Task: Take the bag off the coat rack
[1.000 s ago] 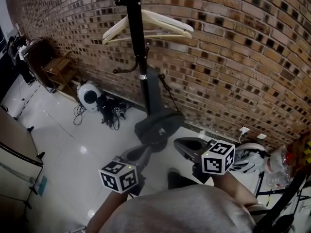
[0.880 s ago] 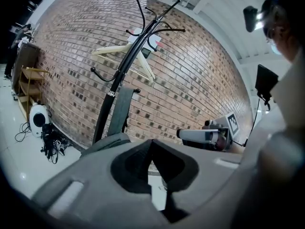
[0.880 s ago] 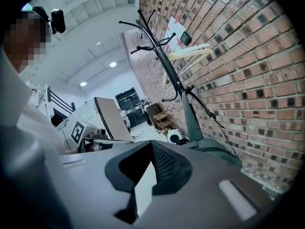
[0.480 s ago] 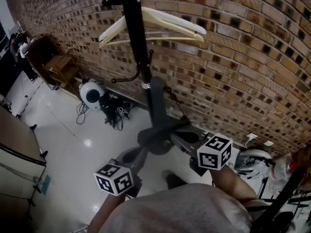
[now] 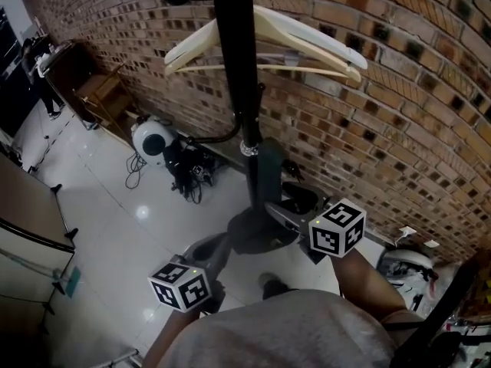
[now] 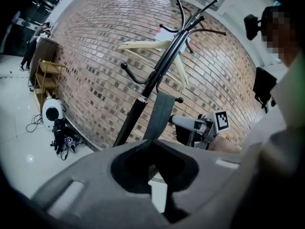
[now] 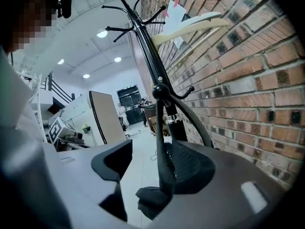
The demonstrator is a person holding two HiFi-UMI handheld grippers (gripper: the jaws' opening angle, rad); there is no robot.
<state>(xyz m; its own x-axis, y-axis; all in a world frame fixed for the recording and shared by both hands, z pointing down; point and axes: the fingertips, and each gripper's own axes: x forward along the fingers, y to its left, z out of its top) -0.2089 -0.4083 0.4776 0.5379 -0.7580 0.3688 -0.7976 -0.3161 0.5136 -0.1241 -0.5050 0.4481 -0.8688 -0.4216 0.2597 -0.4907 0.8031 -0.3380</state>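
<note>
Bag (image 5: 253,232) hangs low by its strap (image 7: 162,142) from a hook (image 7: 159,90) on the rack (image 5: 234,52). Right tongs (image 7: 150,152), held nearly level, have just opened wide around the strap. Left tongs (image 6: 153,144), tilted slightly down, pinch the bag's edge.

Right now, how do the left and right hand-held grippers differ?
Jaws: the left hand-held gripper has them together; the right hand-held gripper has them wide apart, having just been opening.
Contents: the left one holds nothing, and the bag strap hangs beyond its tips; the right one has that strap between its jaws, unclamped.
Shared: both point toward the coat rack.
</note>
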